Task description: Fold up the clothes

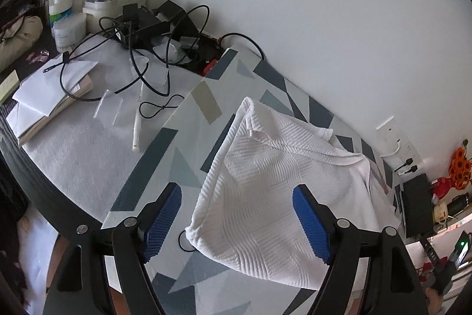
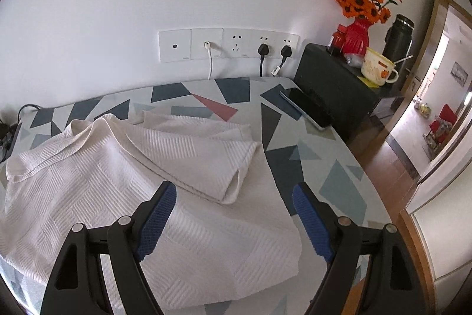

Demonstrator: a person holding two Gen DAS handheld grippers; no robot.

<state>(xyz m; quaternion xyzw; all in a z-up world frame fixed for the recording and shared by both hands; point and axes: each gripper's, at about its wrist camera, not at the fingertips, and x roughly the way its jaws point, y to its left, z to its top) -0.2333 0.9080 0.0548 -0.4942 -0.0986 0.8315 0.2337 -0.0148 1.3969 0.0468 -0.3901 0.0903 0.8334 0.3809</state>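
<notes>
Both claws apart and empty above a partly folded white garment on the patterned bench.

The white textured garment (image 2: 147, 197) lies flat on the geometric-patterned bench (image 2: 309, 161), below the wall socket strip (image 2: 227, 45). One sleeve (image 2: 203, 155) is laid back across the body of the garment, which suggests a fold already made and set down to rest. The left claw (image 1: 236, 223) hovers over the garment's near corner, jaws standing wide, nothing between the blue pads (image 1: 309, 223) and no contact visible. The right claw (image 2: 234, 223) hangs above the garment's near edge, likewise spread wide and gripping nothing. A phone (image 2: 306, 111) lies on the bench to the right of the garment, beside a black box (image 2: 333, 81), clear of the cloth.
</notes>
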